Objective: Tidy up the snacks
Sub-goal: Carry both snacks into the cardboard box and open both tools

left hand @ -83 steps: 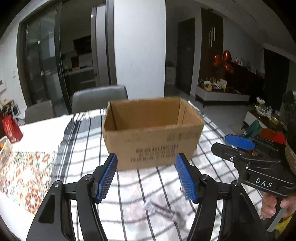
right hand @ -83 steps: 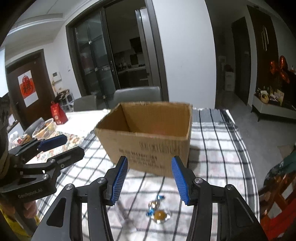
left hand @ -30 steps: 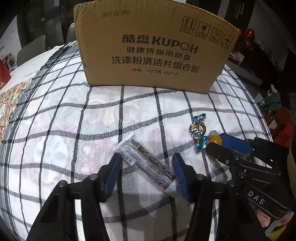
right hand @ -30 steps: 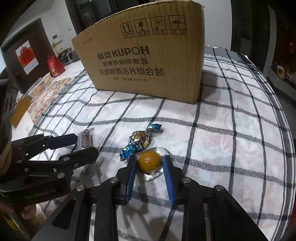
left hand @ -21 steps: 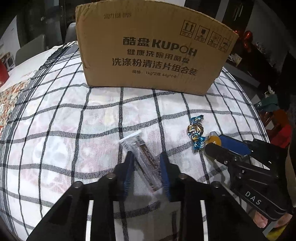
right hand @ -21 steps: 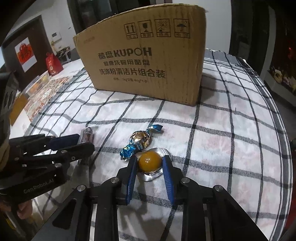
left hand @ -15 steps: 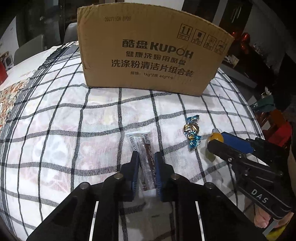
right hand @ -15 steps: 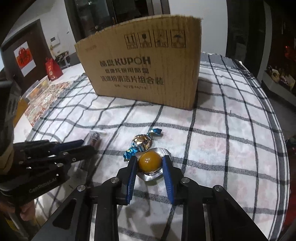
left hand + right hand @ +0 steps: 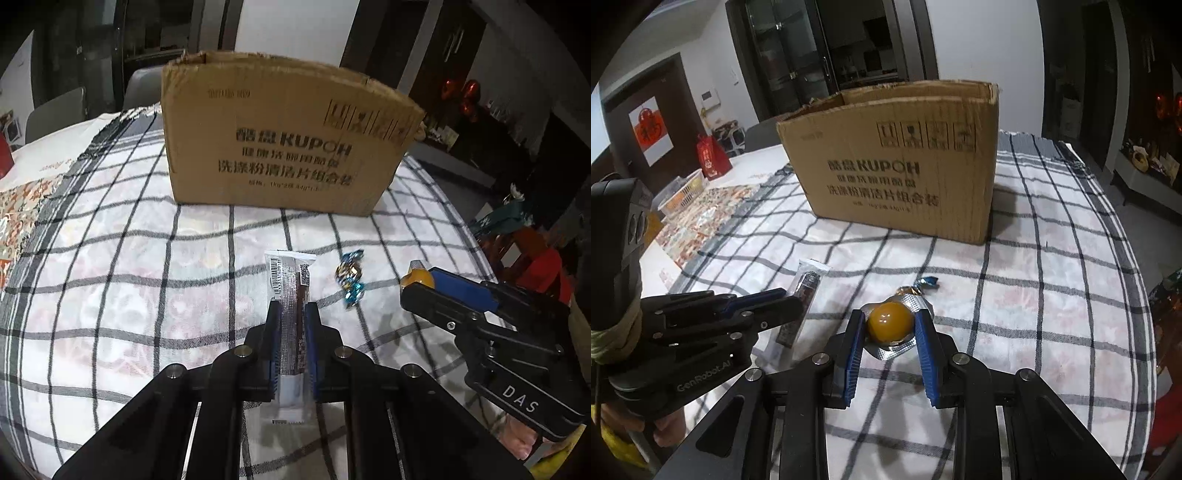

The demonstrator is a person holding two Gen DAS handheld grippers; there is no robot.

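My left gripper [image 9: 291, 314] is shut on a long clear-wrapped dark snack bar [image 9: 290, 284] and holds it just above the checked cloth. It also shows in the right wrist view [image 9: 805, 291]. My right gripper [image 9: 890, 321] is shut on a yellow jelly cup with a foil lid [image 9: 889, 322], lifted a little off the cloth. In the left wrist view the jelly cup [image 9: 415, 277] shows at the right gripper's tip. A blue-and-gold wrapped candy [image 9: 350, 275] lies on the cloth between the two grippers. The open cardboard box [image 9: 288, 151] stands behind them.
The table carries a black-and-white checked cloth [image 9: 110, 258]. A patterned mat [image 9: 701, 221], a small basket [image 9: 683, 192] and a red bag [image 9: 711, 157] sit at the far left. Grey chairs [image 9: 55, 110] stand behind the table. The table's right edge [image 9: 1137, 295] drops off.
Both grippers came down from in front of the box to the cloth. The left one closed on the snack bar, the right one on the jelly cup, and both have lifted slightly.
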